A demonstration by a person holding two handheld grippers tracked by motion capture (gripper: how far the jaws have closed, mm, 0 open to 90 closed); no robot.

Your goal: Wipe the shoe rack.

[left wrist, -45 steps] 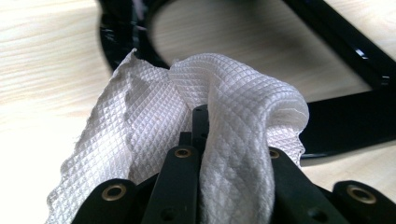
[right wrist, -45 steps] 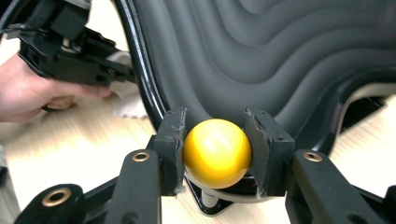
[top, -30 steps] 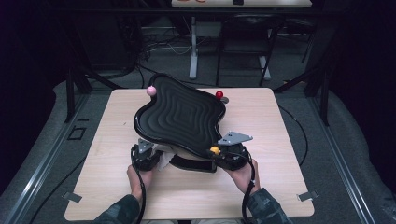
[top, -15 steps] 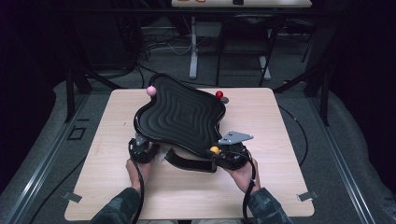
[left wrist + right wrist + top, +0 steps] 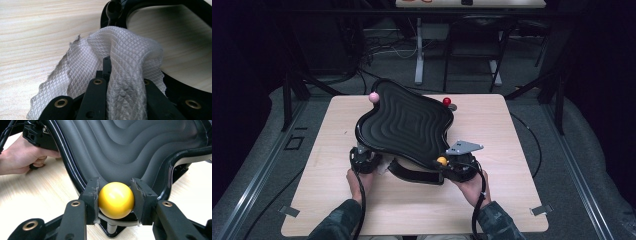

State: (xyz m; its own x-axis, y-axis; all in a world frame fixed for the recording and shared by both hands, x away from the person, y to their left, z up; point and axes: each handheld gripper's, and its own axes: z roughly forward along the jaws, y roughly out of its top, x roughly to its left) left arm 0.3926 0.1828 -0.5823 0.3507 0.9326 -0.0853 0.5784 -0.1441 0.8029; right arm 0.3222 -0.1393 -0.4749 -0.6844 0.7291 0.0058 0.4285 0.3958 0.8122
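white cloth point(image 5: 117, 65) clamped in left gripper point(image 5: 106, 72) jaws; right gripper point(image 5: 116, 200) jaws clamp yellow ball point(image 5: 116, 200).

No readable text — none anywhere

You're working in what looks like a lab or test room: a lone light wooden table point(image 5: 512, 150) stands on grey carpet point(image 5: 582, 165), tape tabs point(image 5: 539, 210) mark its near corners, cables point(image 5: 387, 52) lie tangled behind it, dark metal frame legs point(image 5: 289, 92) flank it, and another desk point(image 5: 472, 4) stands farther back in the gloom
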